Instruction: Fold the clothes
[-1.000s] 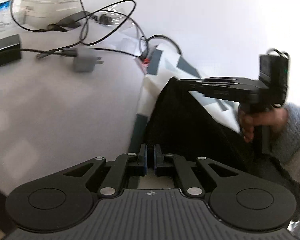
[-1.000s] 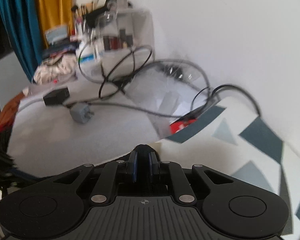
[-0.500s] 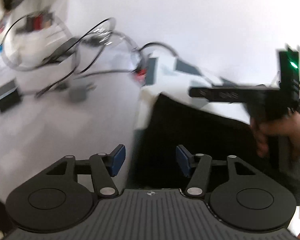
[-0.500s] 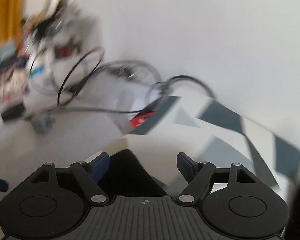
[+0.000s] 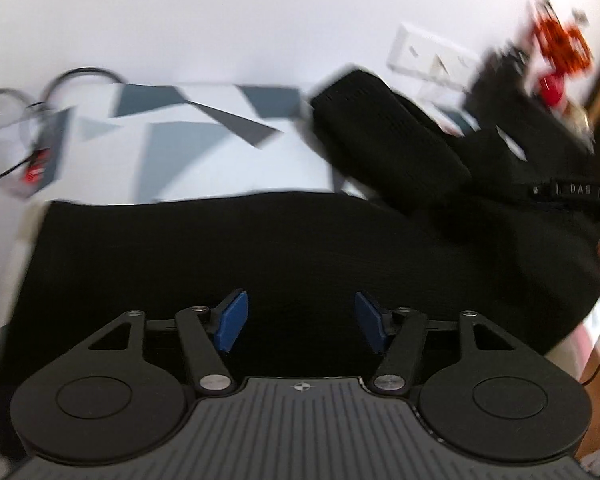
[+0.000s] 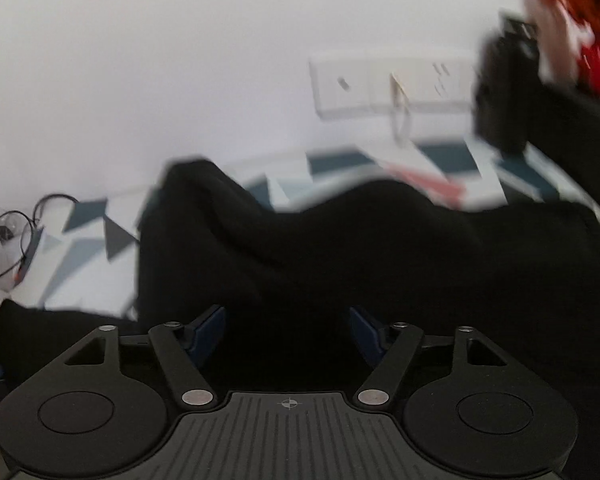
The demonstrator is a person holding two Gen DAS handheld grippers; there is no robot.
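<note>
Left wrist: black garment [image 5: 260, 248] under hand-held gripper [image 5: 298, 322]

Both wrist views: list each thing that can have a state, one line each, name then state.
Black garment: spread flat on the patterned cloth, one sleeve lying loose beside it.
Patterned cloth: laid flat under the garment.
Left gripper: opening, nothing between its jaws.
Right gripper: closing, pads apart, gripping nothing.
Cables: loosely coiled.
</note>
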